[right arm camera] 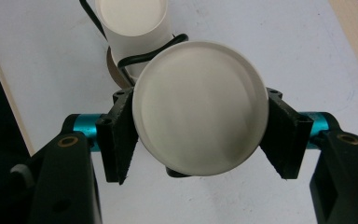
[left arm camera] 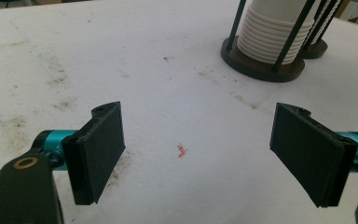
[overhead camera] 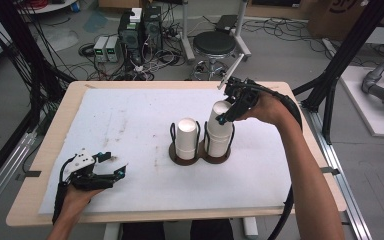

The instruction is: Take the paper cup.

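White upturned cup [right arm camera: 199, 108] atop the right stack [overhead camera: 219, 140], upright.

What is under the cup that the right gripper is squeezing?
The right gripper holds the top cup, upside down. Under it is a stack of cups in a wire holder on a round brown base. That stack is mostly hidden in the right gripper view.

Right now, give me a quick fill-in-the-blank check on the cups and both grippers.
1. The right gripper is shut on the top ____ of the right stack.
2. The left gripper is ____, with nothing between its jaws.
3. Both stacks stand in a dark wire ____ with two round bases.

Missing words: cup; open; holder
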`<state>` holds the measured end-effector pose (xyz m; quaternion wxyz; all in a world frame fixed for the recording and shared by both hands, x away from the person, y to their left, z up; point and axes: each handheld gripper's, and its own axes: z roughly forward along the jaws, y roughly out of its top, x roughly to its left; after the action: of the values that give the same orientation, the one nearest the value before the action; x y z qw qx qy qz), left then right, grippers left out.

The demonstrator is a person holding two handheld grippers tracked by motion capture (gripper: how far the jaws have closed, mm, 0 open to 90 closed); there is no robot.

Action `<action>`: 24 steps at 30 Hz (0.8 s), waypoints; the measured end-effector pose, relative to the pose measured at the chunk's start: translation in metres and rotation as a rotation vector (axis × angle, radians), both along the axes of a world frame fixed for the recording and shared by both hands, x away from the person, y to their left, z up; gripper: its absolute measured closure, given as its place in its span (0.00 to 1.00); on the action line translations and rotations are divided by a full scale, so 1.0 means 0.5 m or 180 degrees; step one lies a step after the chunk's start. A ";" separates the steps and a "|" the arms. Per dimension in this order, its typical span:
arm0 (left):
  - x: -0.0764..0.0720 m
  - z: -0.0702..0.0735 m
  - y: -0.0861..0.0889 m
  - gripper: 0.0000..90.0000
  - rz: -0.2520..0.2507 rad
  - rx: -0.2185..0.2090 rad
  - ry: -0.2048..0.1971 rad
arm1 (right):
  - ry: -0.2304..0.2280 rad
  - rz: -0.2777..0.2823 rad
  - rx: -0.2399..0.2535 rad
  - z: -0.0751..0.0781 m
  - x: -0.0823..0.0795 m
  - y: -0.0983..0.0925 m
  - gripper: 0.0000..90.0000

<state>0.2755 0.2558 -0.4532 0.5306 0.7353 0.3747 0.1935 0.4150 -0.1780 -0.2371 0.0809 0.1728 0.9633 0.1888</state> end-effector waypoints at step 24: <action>-0.001 0.000 -0.001 0.20 0.0002 0.0026 -0.0012 | -0.0173 -0.0049 0.0233 0.059 -0.025 -0.032 0.40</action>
<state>0.2751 0.2552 -0.4531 0.5282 0.7369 0.3732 0.1966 0.4027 -0.1939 -0.2075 0.1022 0.1779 0.9518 0.2279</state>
